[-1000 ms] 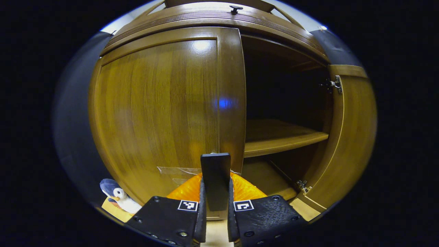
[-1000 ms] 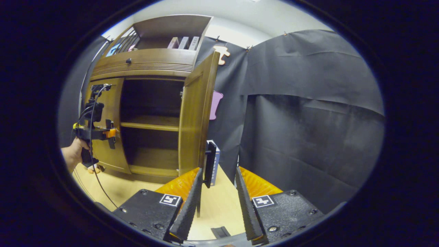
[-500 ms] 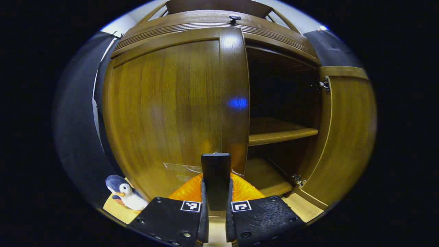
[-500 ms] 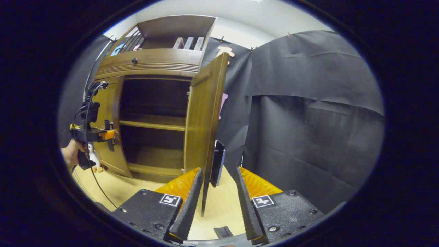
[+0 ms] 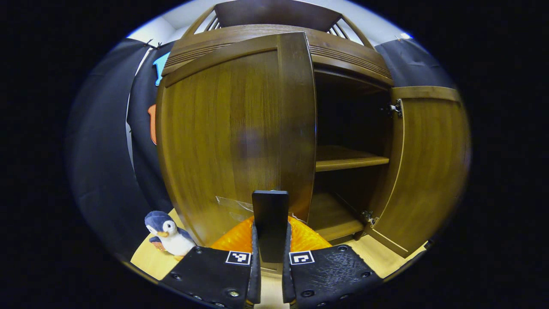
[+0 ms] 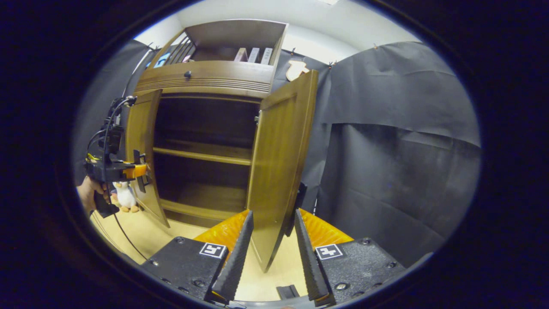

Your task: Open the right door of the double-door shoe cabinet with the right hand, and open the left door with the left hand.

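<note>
Left gripper (image 5: 270, 274): its jaws are nearly closed and are pinching the dark handle (image 5: 270, 223) of the left door (image 5: 233, 137); the flat handle is standing upright between the two fingers, because a tight pinch is needed for pulling the door outward.

Left door: it is swinging partly open; its free edge is rising just above the jaws, and its panel is spreading to their left side.

Right gripper (image 6: 268, 253): its jaws are standing apart; the lower edge of the right door (image 6: 279, 167) is sitting between the fingers, with its handle (image 6: 298, 201) near the right finger. The fingers are not pressing on the door, probably because its opening is finished.

Right door: it is standing wide open, rising straight above the jaws.

Shoe cabinet (image 6: 206, 81): its inner shelf (image 6: 201, 154) is showing far left of the right jaws.

Toy penguin (image 5: 169, 234): it is sitting on the floor, left of the left jaws.

Remaining work: judging from this, only the left door is needing more pull.
</note>
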Tool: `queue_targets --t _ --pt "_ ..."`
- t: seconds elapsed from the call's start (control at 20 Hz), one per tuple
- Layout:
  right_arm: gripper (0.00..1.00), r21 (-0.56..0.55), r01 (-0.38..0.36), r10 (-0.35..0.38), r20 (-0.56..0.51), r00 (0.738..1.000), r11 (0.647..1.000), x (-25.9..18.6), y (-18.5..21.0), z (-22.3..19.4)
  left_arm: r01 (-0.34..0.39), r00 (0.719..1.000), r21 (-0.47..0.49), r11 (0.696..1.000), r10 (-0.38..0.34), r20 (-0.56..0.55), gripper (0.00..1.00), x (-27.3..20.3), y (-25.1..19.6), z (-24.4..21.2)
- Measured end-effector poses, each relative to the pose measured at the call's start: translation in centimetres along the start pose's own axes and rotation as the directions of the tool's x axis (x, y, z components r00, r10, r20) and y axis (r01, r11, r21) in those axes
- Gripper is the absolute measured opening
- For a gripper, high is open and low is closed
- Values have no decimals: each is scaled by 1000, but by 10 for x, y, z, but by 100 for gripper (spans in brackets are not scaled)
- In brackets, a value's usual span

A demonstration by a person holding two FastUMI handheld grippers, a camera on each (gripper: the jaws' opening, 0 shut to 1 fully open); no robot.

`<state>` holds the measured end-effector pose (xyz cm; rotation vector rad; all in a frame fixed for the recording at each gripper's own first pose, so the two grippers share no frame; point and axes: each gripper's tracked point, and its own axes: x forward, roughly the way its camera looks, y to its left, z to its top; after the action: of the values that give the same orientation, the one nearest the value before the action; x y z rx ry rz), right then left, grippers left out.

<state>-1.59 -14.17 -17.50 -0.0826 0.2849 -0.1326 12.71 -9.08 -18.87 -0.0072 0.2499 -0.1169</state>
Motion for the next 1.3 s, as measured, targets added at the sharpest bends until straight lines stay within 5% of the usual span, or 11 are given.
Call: queue_targets --t 1.3 --pt "63 -101 -283 287 23 958 954 8 122 7 -169 986 -49 984 169 6 18 -124 110 -28"
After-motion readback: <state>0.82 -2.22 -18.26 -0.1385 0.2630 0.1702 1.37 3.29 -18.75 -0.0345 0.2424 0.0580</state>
